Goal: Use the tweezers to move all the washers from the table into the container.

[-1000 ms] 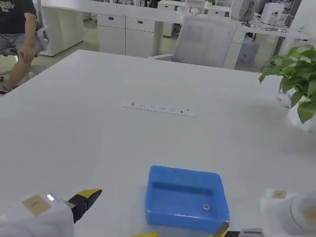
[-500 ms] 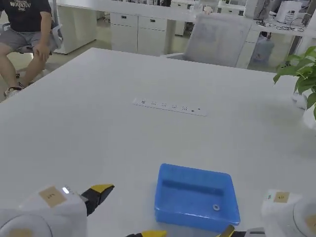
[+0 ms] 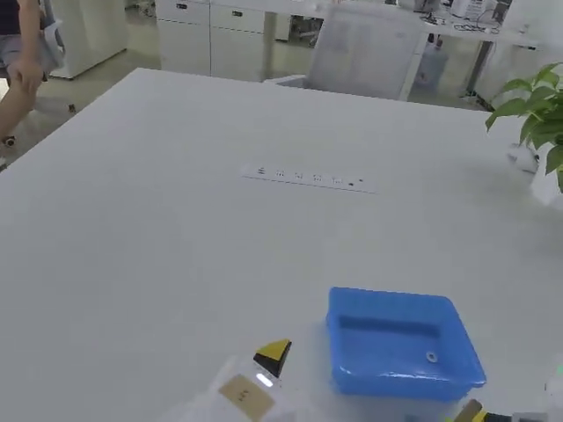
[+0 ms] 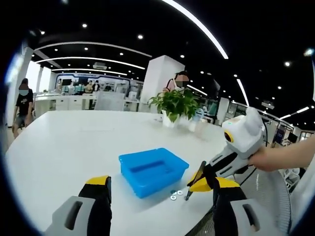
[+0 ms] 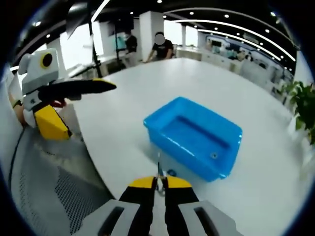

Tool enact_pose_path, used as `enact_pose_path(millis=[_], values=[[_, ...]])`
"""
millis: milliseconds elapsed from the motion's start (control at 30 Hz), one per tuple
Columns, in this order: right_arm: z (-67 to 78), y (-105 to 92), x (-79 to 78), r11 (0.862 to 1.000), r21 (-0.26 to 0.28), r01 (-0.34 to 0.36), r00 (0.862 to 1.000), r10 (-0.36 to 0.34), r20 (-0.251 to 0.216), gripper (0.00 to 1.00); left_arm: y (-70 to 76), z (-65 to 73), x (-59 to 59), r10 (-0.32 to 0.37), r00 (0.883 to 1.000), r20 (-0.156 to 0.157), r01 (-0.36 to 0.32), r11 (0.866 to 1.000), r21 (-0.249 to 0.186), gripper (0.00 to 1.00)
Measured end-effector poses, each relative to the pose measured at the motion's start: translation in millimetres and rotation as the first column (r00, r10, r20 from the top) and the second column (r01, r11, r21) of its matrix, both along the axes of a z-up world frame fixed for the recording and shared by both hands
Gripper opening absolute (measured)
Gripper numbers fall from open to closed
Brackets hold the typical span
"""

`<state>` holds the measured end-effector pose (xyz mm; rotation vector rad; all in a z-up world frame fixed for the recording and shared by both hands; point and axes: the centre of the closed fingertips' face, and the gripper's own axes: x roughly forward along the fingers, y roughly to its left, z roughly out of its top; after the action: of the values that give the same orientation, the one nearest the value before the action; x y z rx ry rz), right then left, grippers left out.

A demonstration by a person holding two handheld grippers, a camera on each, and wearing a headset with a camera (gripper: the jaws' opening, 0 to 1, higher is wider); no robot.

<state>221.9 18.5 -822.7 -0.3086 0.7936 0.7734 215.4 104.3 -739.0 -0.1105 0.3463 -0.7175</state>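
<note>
OK, right gripper (image 5: pixel 158 183) was pressed shut on the tweezers (image 5: pixel 158 170), tips angled down at the table (image 3: pixel 176 246) just short of the bin (image 3: pixel 405 380). Off to the side, left gripper (image 4: pixel 157 183) was spread, holding nothing. Loose washers (image 4: pixel 173 197) lay on the table just beside the bin's near wall, at the tweezer tips; we couldn't tell whether a tip pair had one pinched. We judged the pick needed one washer at a time, gripped by its edge, lifted clear of the rim, released low. Inside the bin we saw one washer (image 3: pixel 431 357), near the front wall.
</note>
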Motion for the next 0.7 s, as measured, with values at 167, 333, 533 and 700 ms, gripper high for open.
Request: enact_pose_path(millis=[167,333,533,700], values=[[-0.5,0.8,1.1,0.999,-0.015,0.032,0.999,-0.032,0.003,0.03,-2.9,-1.7,-4.2,-0.039,0.999,0.002,0.039,0.999,0.018,0.86],[3.2,9.1,-1.0,0.999,-0.012,0.036,0.999,-0.036,0.012,0.03,-3.5,-6.3,-6.0,-0.056,0.998,-0.012,0.056,0.998,0.030,0.84],[2.8,8.0,1.9,0.998,-0.009,0.062,0.997,-0.062,0.042,0.03,-3.4,-2.4,-2.8,-0.037,0.999,0.017,0.036,0.999,0.031,0.83],[5.1,9.6,-1.2,0.997,0.004,0.080,0.994,-0.080,0.077,0.03,-2.0,5.7,3.2,-0.002,0.993,0.119,-0.011,0.994,0.107,0.83]])
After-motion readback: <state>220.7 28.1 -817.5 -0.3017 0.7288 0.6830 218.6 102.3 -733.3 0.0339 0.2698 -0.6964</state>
